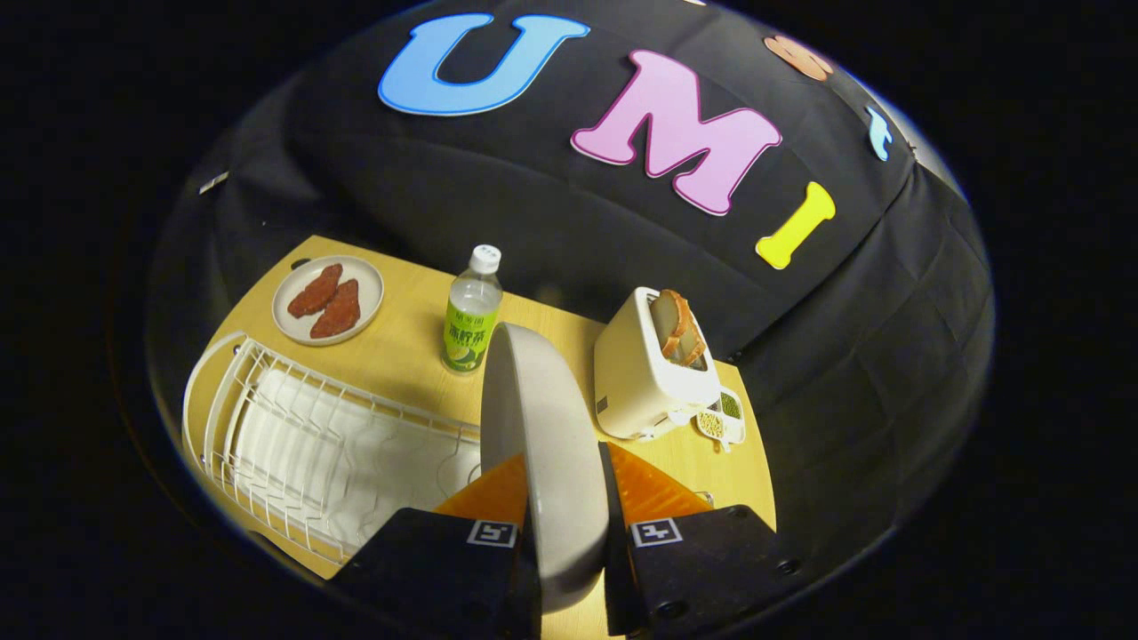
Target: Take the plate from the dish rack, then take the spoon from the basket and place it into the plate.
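Gripper view first: I see my gripper (562, 516) clamped on the plate (542, 444), with one finger pressing on each side of it. I hold the plate on its edge, upright, lifted above the wooden worktop (400, 347). Beside the fingers lies the white wire dish rack (320, 436), and no dish stands in it. Beyond the rack I see a small plate with two brown pieces of food (327, 300). A bottle (471, 311) stands just behind the held plate. A white toaster (649, 364) holds bread slices, and next to it sits a small dish (722, 416), perhaps with beans.
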`<state>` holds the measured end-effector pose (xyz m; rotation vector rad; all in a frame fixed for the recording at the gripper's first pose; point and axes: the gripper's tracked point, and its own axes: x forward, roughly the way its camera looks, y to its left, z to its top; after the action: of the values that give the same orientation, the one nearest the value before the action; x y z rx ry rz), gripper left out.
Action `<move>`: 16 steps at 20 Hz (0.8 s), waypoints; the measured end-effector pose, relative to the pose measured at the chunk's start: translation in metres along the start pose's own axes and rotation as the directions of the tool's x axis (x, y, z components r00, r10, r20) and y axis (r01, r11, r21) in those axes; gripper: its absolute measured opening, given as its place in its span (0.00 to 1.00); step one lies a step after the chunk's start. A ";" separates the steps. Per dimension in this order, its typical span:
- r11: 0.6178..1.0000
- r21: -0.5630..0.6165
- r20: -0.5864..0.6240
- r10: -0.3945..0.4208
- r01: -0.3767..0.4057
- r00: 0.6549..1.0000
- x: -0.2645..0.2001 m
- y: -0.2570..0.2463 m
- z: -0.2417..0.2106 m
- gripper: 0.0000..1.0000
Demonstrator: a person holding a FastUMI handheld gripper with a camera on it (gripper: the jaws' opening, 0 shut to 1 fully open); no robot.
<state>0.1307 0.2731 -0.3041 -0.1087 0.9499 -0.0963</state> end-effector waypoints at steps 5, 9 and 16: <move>0.983 0.156 0.118 0.074 -0.092 0.990 -0.027 -0.035 0.024 0.31; 0.954 0.257 0.236 0.089 -0.151 0.968 -0.060 -0.082 0.042 0.31; 0.928 0.271 0.345 0.153 -0.255 0.926 -0.114 -0.173 0.009 0.31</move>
<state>0.0663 0.1174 -0.1836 0.2644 0.6066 -0.0307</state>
